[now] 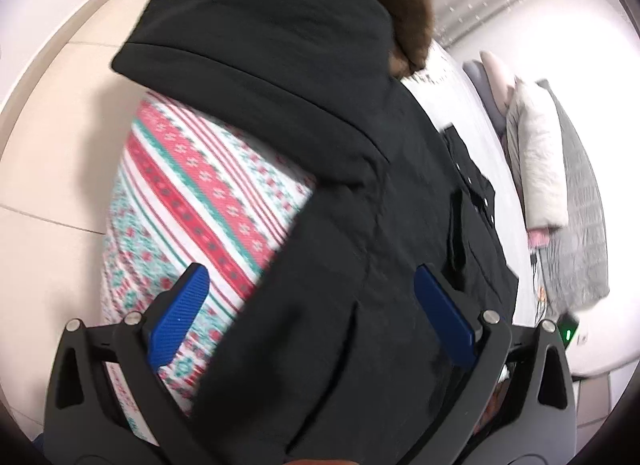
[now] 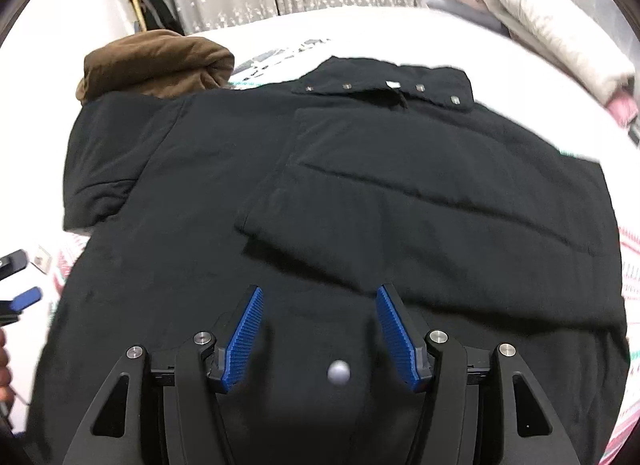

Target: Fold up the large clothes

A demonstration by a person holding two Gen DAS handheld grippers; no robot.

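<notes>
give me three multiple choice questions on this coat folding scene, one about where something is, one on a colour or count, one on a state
1. Where does the brown garment lie relative to the black coat in the right wrist view?
A. beyond its far left corner
B. on top of its collar
C. under the right gripper

2. How many metal snaps show along the coat's collar in the right wrist view?
A. one
B. four
C. eight

3. What state is the right gripper in?
A. shut on the collar
B. shut on a sleeve
C. open above the coat

Answers:
1. A: the brown garment sits past the far left shoulder of the black coat.
2. B: four snaps dot the collar.
3. C: the right gripper has its blue fingers spread apart with only coat fabric visible between them.
</notes>
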